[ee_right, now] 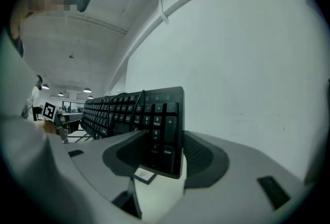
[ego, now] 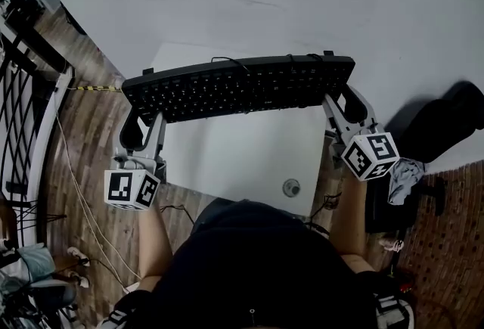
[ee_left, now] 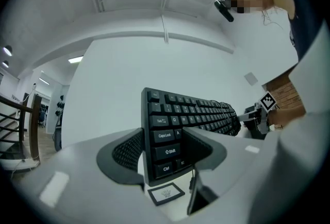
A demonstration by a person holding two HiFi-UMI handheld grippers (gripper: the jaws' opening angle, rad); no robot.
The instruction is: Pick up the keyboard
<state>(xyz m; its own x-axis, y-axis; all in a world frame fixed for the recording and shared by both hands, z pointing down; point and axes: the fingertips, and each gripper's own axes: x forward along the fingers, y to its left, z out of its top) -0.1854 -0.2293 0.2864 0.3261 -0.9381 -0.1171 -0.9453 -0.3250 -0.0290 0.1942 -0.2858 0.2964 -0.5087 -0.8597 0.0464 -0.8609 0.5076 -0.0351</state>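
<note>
Seen from the head, the keyboard (ego: 238, 85) partly covers the tips of the left gripper (ego: 145, 127) and right gripper (ego: 339, 104); keys far from either are too small to read.

Left gripper (ee_left: 166, 153) clamps black keyboard (ee_left: 188, 120) at its Ctrl/Shift end; right gripper (ee_left: 258, 115) at far end.

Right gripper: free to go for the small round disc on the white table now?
Probably not. The right gripper has its fingers closed on the keyboard at its numpad end, with the left gripper holding the other end. The disc lies unobstructed below, but letting go would likely drop that end.
</note>
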